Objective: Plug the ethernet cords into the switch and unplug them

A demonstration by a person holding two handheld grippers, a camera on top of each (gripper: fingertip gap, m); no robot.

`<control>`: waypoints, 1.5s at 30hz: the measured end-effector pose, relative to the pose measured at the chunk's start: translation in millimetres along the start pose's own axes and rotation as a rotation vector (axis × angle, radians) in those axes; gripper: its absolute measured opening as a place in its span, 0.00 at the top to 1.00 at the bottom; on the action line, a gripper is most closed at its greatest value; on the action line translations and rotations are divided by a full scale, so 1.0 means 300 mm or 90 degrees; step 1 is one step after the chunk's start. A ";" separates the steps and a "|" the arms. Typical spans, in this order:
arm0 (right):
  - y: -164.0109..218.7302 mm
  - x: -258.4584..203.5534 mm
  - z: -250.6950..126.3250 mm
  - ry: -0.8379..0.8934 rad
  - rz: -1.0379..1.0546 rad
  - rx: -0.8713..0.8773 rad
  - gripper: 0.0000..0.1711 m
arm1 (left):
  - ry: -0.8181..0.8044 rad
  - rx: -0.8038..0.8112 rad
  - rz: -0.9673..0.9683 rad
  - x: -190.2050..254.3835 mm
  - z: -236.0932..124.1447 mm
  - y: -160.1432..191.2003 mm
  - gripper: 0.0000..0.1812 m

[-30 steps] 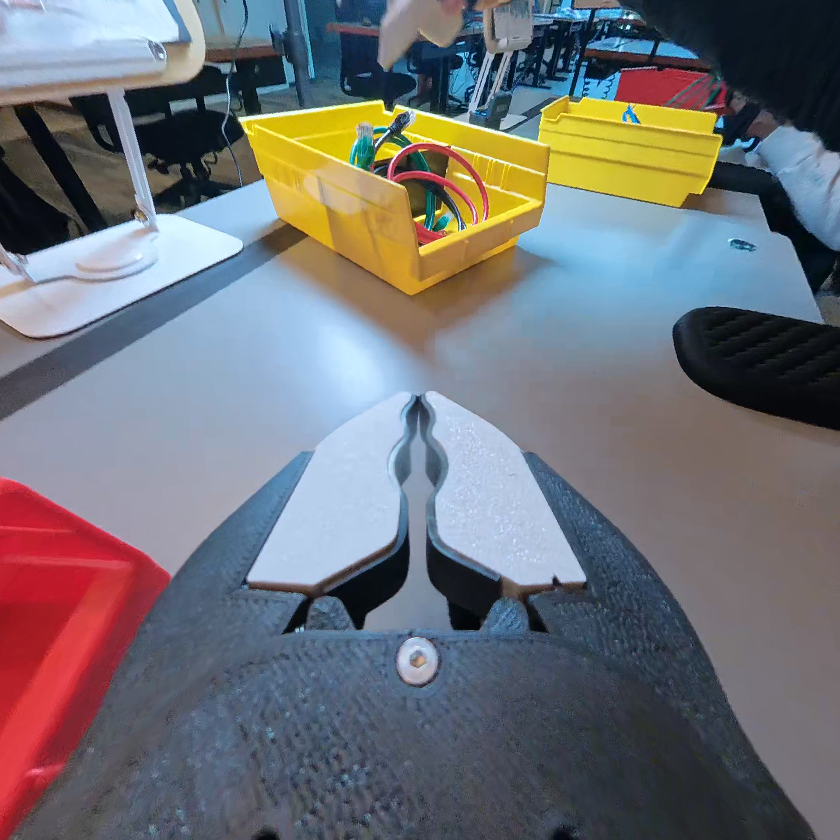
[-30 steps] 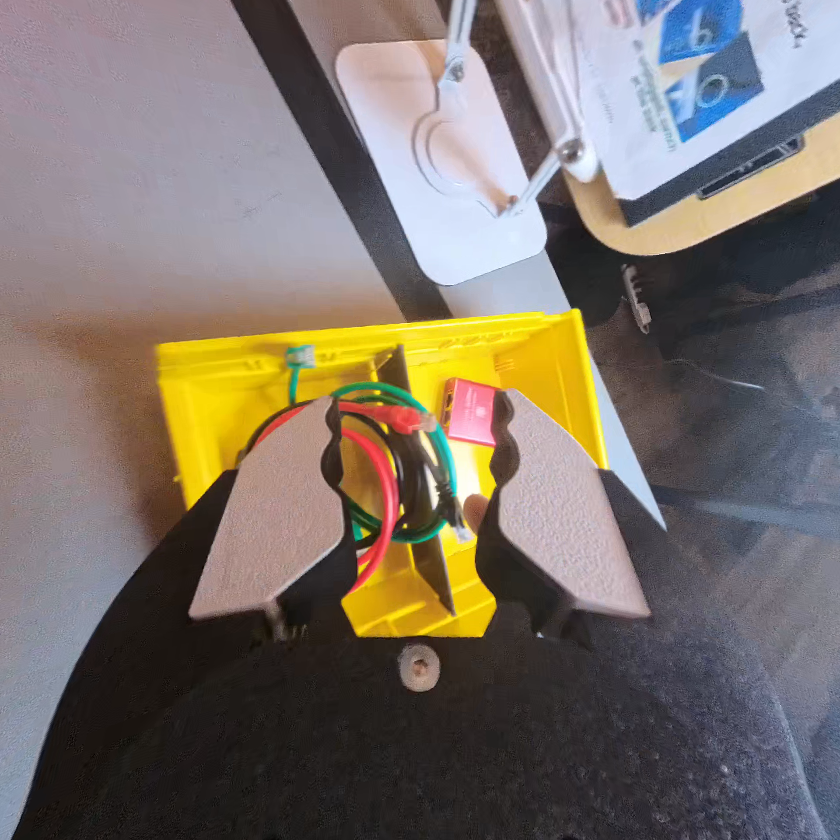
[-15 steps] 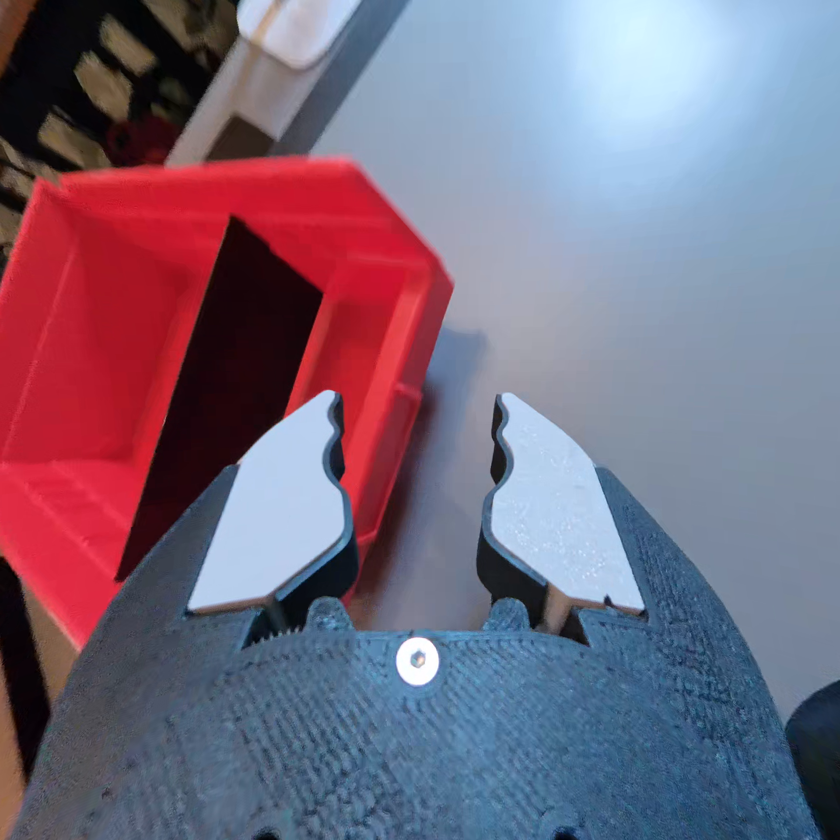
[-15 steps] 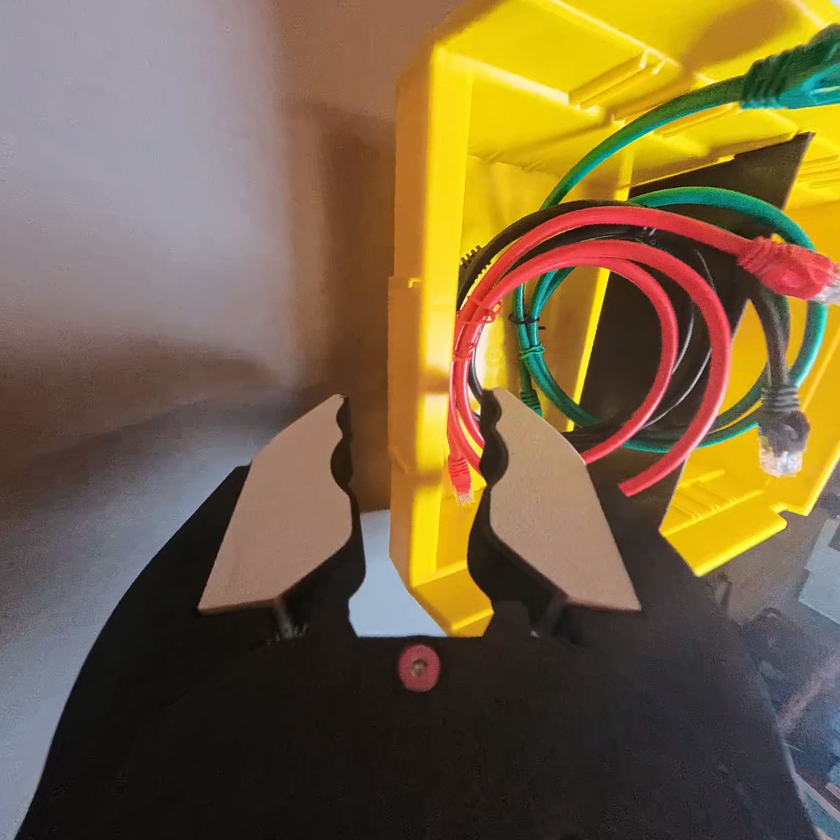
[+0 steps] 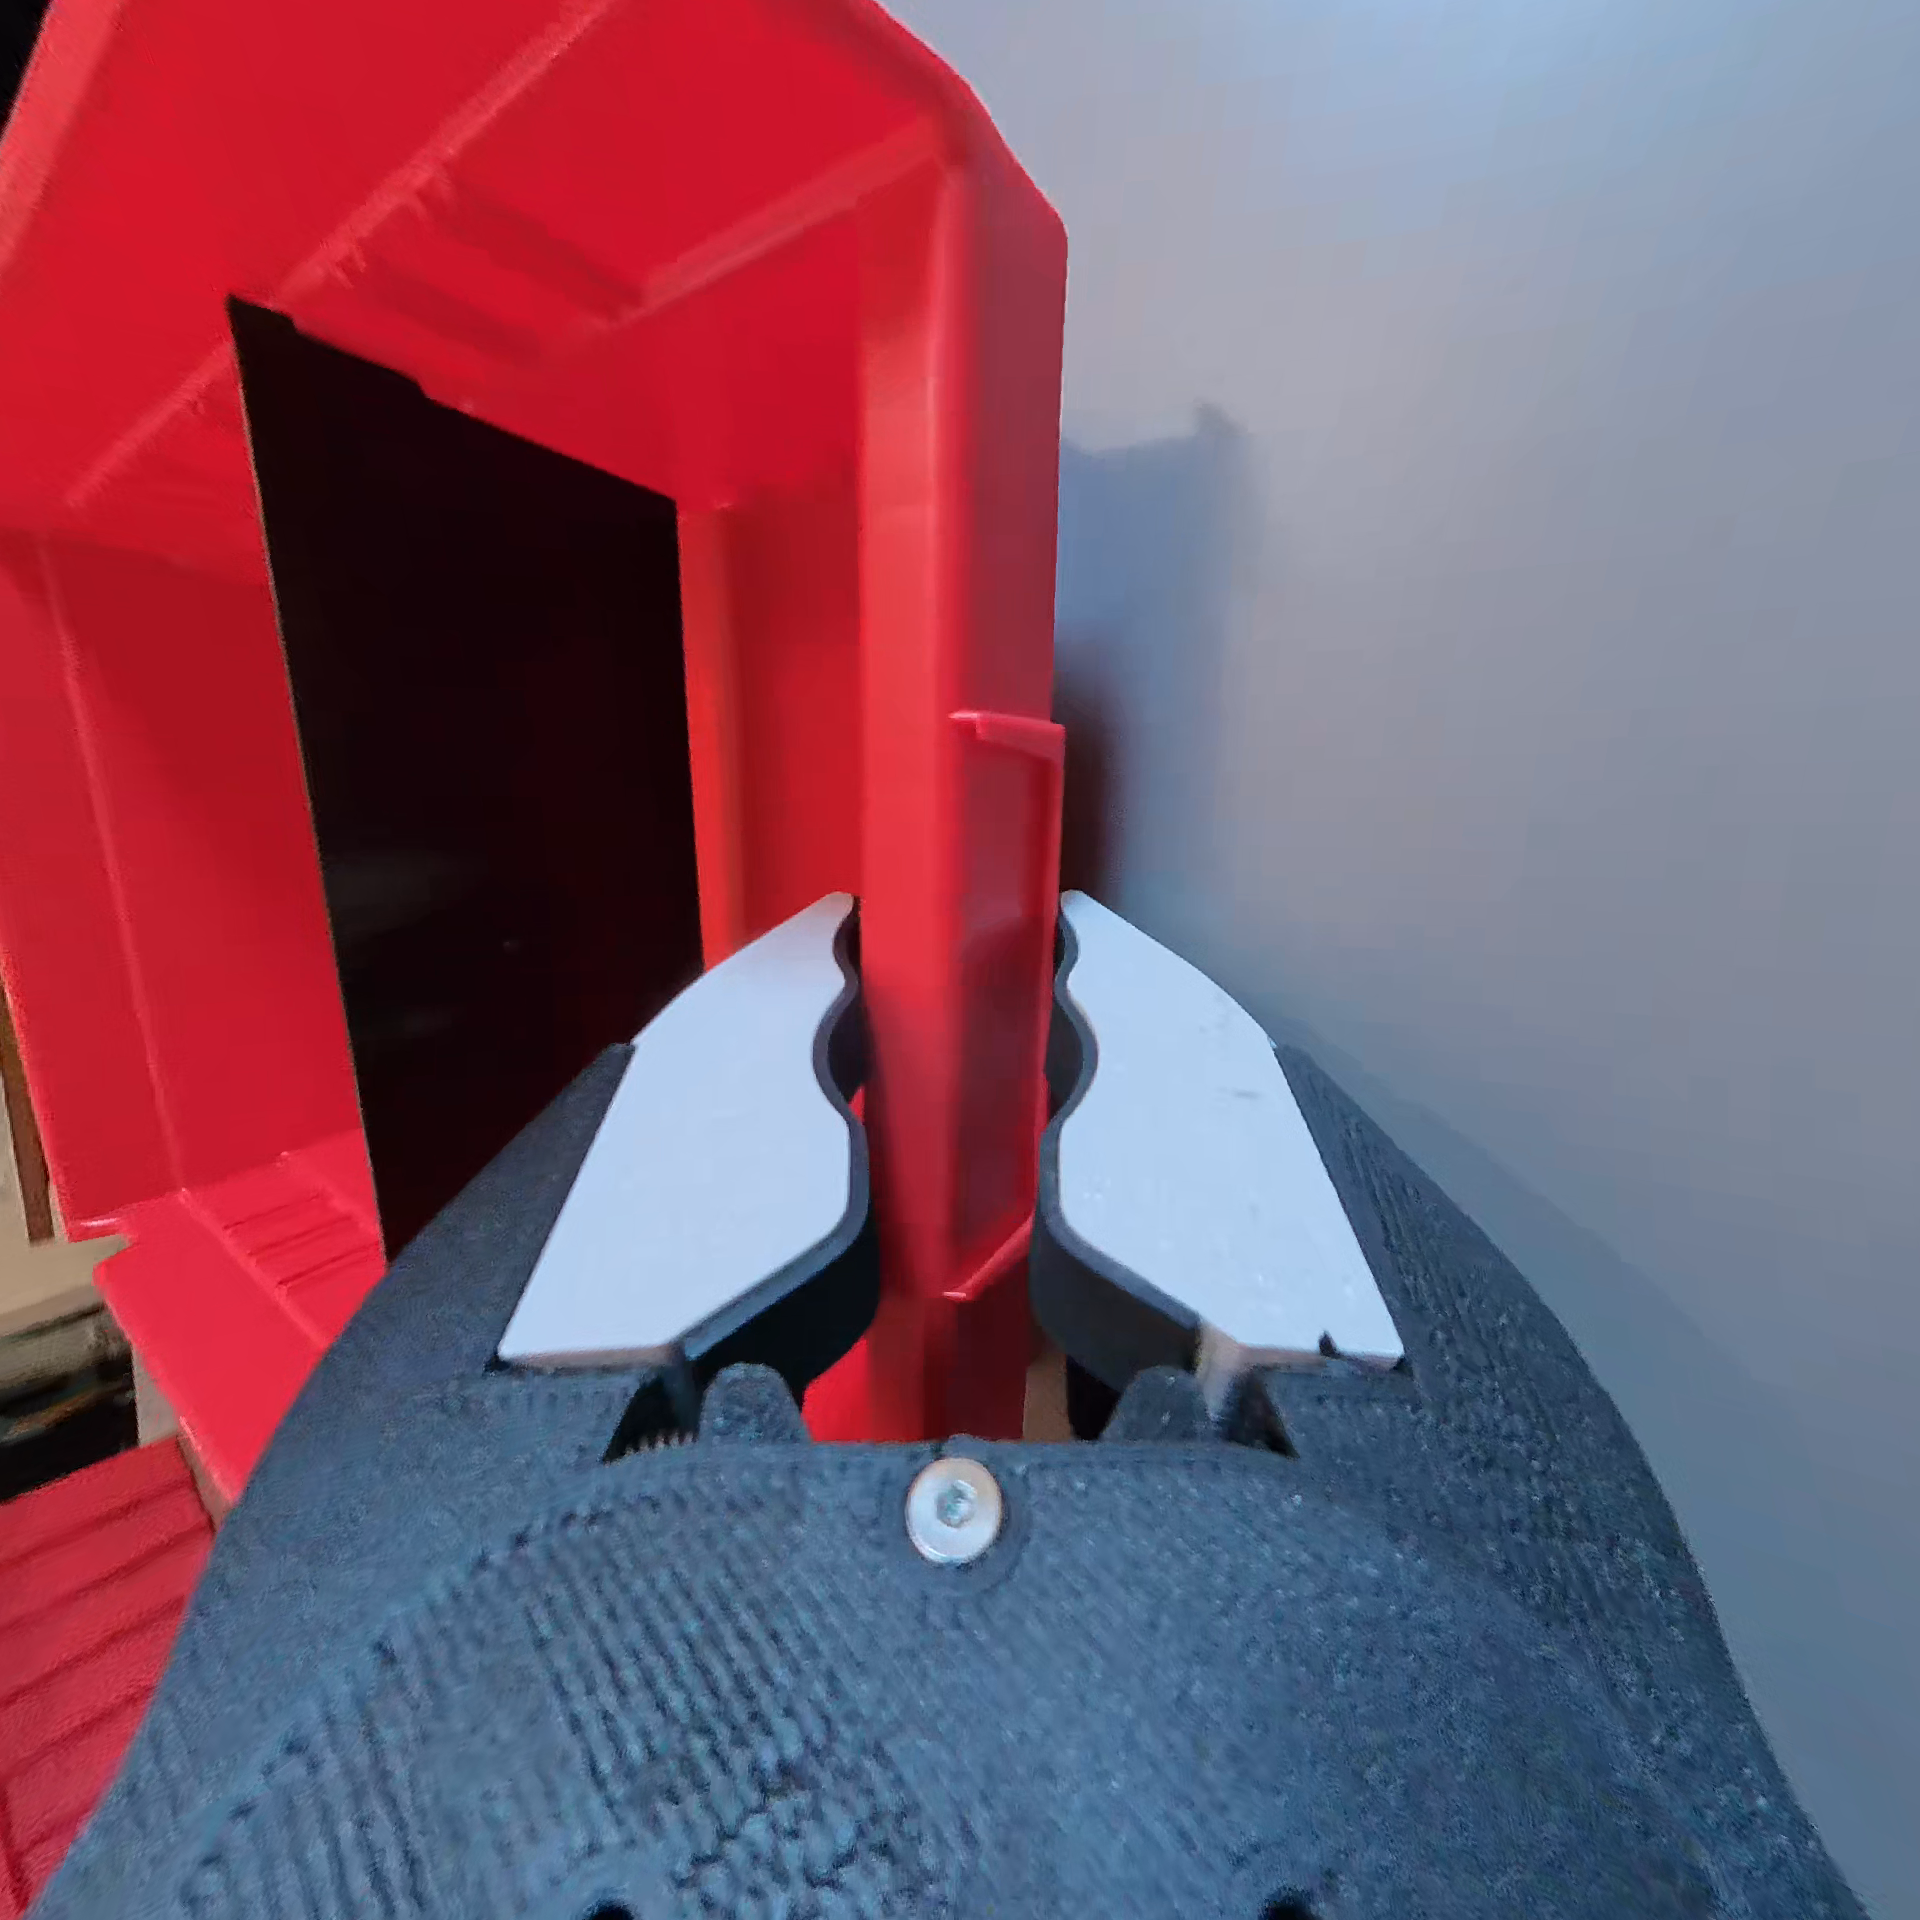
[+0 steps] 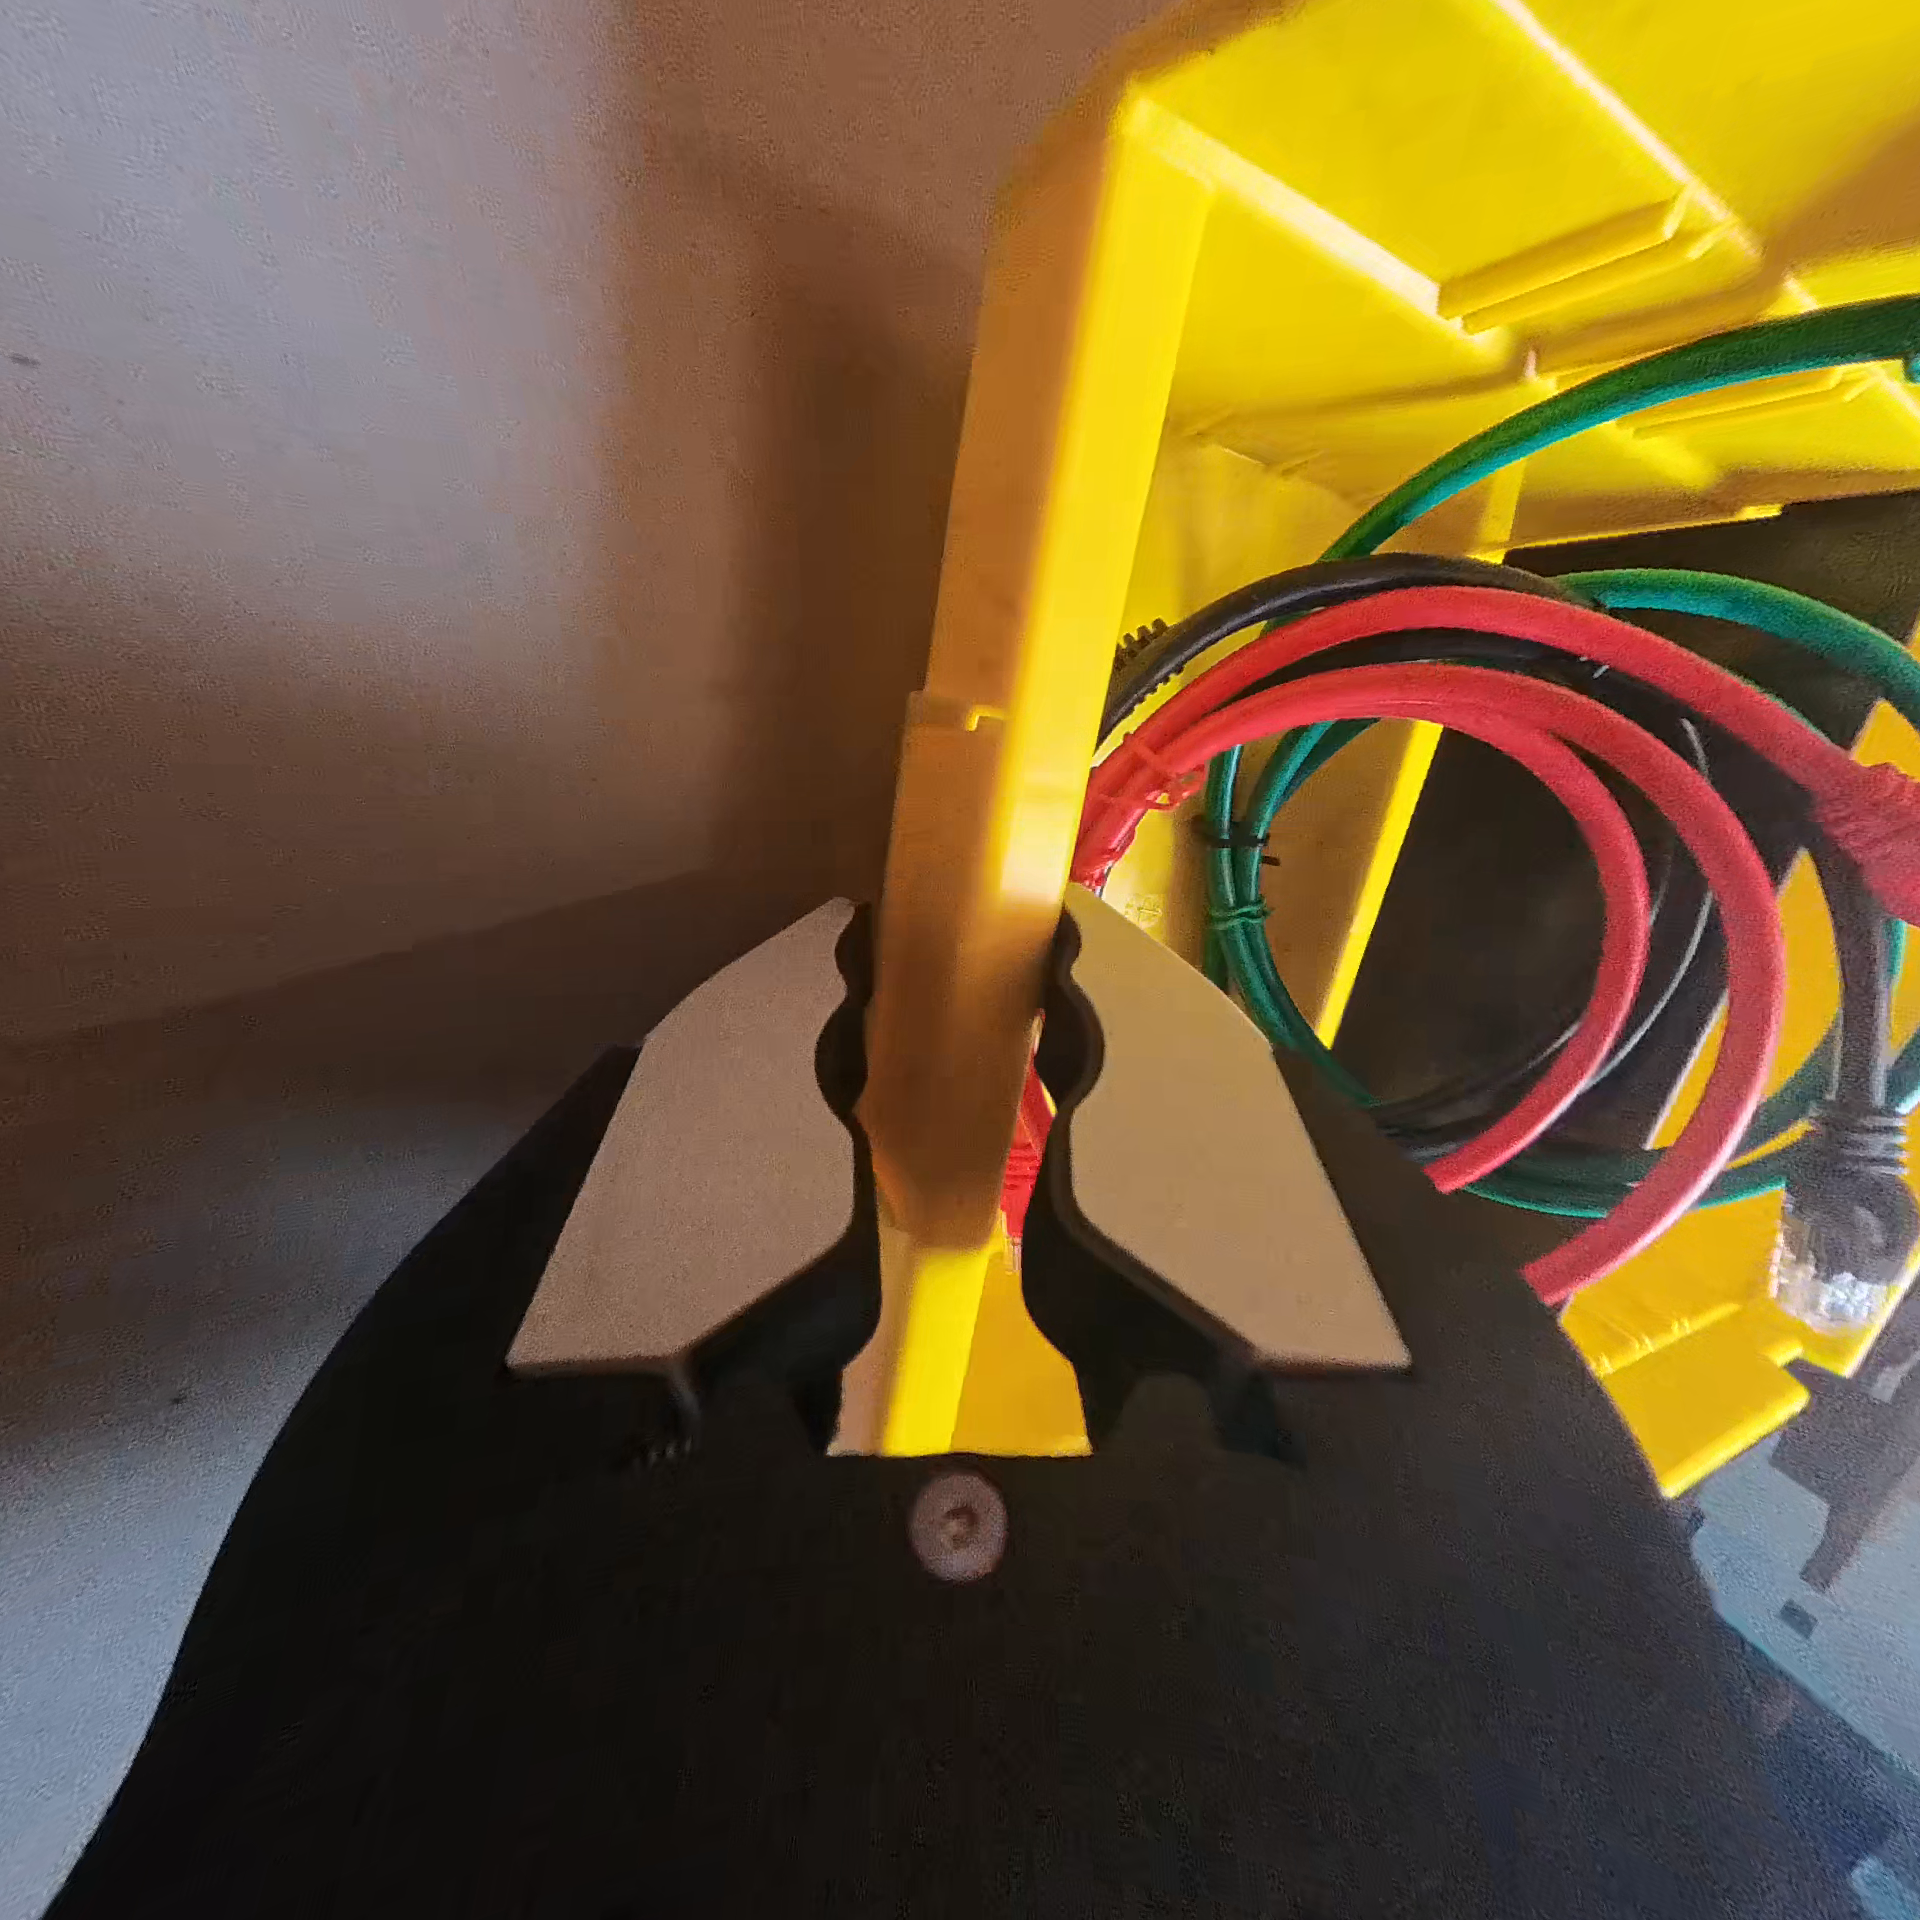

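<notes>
My left gripper (image 5: 956, 925) is shut on the right side wall of a red bin (image 5: 966, 520), one finger inside and one outside. The red bin has a black divider (image 5: 478, 779) and shows nothing else inside. My right gripper (image 6: 956, 925) is shut on the left side wall of a yellow bin (image 6: 1049, 644). Coiled red (image 6: 1621, 831), green (image 6: 1278, 997) and black (image 6: 1870, 1143) ethernet cords lie in the yellow bin. A red cord plug (image 6: 1020, 1164) sits beside the inner finger. The switch is hidden.
Both bins rest on a grey table (image 5: 1507, 623), also seen in the right wrist view (image 6: 416, 520). A black divider (image 6: 1538, 935) stands in the yellow bin behind the cords. The table edge shows at lower right of the right wrist view. The left gripper's tips are roughly 40 centimeters from the right gripper's.
Both grippers moved down onto the bin walls and closed on them. The left one was open above the red bin half a second ago; the right one was open astride the yellow wall.
</notes>
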State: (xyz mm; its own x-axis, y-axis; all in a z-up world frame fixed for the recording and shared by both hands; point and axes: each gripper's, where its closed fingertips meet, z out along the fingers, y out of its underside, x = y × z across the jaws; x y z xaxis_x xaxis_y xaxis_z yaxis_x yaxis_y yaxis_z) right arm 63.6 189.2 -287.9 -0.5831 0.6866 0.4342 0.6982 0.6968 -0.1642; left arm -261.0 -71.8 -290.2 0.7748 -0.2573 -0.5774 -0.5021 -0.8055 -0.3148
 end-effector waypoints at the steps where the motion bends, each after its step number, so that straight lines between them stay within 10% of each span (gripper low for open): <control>1: -0.015 -0.034 -0.013 0.001 -0.010 0.010 0.83 | 0.006 0.015 0.013 0.018 -0.003 -0.031 0.83; 14: -0.244 -0.396 -0.262 0.052 0.048 0.231 0.77 | 0.055 0.191 0.195 0.224 0.022 -0.525 0.80; 21: -0.028 -0.308 -0.503 0.240 0.472 0.439 0.79 | 0.243 0.407 -0.127 0.285 -0.244 -0.626 0.76; 28: 0.136 -0.251 -0.411 0.274 0.727 0.470 0.71 | 0.386 0.460 -0.372 0.600 -0.454 -0.754 0.70; 39: 0.132 -0.219 -0.361 0.353 0.696 0.382 0.92 | 0.126 0.406 -0.343 0.593 -0.324 -0.837 0.86; 45: 0.045 -0.270 -0.564 0.458 0.641 0.409 0.92 | 0.027 0.471 -0.293 0.505 -0.492 -0.830 0.91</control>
State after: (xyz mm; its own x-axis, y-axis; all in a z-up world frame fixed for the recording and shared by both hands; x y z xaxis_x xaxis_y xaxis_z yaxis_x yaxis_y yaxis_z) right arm 190.6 108.0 -175.3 0.5256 0.8246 0.2095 0.2599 0.0789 -0.9624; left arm 38.0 11.1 -188.0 0.9685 -0.0230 -0.2479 -0.2440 -0.2842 -0.9272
